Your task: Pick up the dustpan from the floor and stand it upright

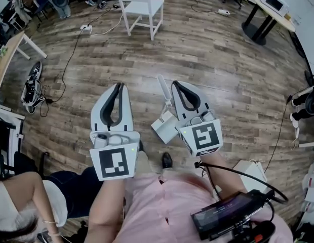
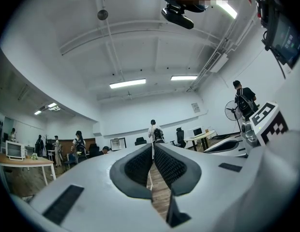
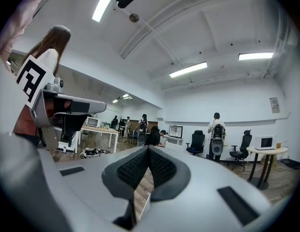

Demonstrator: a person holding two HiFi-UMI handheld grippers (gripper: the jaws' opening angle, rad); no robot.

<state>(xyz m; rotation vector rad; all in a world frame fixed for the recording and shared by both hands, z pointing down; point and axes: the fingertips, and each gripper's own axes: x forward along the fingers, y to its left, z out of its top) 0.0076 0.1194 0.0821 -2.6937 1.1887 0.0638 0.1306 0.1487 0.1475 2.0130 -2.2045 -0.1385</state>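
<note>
the right gripper (image 1: 175,85) and left gripper (image 1: 119,86) are both pressing their jaws together on nothing, hovering side by side and pointing out level into the room. the white dustpan (image 1: 164,127) is lying on the wooden floor (image 1: 223,65) below, just beside the right gripper, its handle (image 1: 161,87) pointing away. it is probably light, stiff, slick plastic, and the slim handle is looking like the best place to pinch.

You look down on a wooden plank floor (image 1: 223,70). A white dustpan (image 1: 163,127) lies on it near your feet, handle pointing far. A white chair (image 1: 142,6) stands at the far side, with a power strip (image 1: 85,28) left of it. A black cable (image 1: 71,59) runs toward a tangled heap (image 1: 33,87) at the left.
</note>
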